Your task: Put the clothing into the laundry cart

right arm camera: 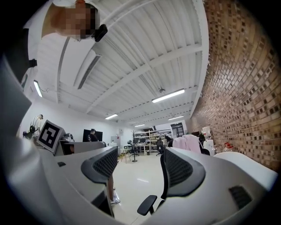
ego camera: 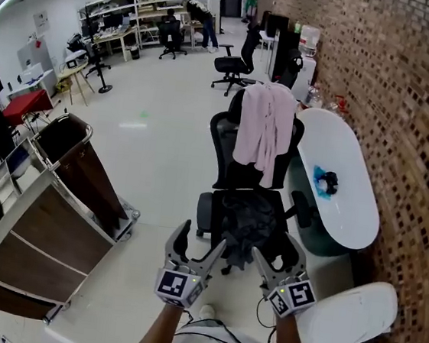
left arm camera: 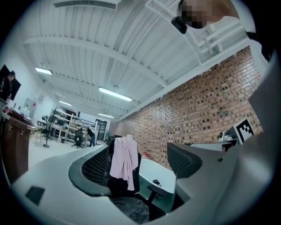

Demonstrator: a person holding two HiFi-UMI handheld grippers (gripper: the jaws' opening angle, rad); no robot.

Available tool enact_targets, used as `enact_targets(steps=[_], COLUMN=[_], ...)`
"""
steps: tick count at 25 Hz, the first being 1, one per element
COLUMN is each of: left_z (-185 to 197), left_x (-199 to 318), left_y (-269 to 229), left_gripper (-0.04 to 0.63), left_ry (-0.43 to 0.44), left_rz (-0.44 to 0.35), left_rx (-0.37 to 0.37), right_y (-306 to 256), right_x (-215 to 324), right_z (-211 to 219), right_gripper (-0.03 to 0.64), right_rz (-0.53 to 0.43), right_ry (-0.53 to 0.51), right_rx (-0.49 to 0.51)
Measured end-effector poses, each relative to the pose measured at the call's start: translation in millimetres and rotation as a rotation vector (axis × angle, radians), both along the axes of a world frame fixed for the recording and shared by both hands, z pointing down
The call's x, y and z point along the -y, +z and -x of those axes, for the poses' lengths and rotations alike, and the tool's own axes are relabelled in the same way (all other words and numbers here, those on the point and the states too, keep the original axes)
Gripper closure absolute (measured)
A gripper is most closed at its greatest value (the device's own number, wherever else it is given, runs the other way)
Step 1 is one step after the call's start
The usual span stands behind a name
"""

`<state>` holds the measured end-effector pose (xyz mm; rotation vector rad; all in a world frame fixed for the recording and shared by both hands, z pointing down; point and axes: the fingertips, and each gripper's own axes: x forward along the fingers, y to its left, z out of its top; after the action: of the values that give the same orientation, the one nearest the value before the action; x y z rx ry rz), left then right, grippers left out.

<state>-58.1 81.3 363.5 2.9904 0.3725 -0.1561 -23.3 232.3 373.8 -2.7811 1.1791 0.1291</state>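
Note:
A pink garment hangs over the backrest of a black office chair. A dark grey garment lies bunched on the chair's seat. The laundry cart, brown with a metal frame, stands to the left. My left gripper and right gripper hover side by side just in front of the seat, both open and holding nothing. The left gripper view looks past its gripper at the pink garment and the dark garment. In the right gripper view, my gripper frames bare floor, with the pink garment beyond.
A white oval table stands right of the chair against the brick wall, with a small blue and black object on it. A white rounded surface lies at lower right. More chairs and shelving stand far back.

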Motion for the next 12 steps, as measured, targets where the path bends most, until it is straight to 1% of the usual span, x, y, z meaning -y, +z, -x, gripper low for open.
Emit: enact_targets(steps=[2, 6, 12], left_z=[-12, -27, -50], left_x=[10, 25, 35], left_y=[7, 22, 34], left_gripper=[0.196, 0.196, 0.196], left_ry=[0.008, 0.057, 0.081], left_rz=[-0.017, -0.062, -0.018], left_rx=[0.0, 0.017, 0.049], right_y=[2, 11, 28], right_x=[12, 33, 40], right_z=[-11, -29, -42], right_gripper=[0.261, 0.261, 0.261], right_rz=[0.012, 0.028, 0.075], right_ry=[0.002, 0.02, 0.042], right_rx=[0.006, 0.029, 0.068])
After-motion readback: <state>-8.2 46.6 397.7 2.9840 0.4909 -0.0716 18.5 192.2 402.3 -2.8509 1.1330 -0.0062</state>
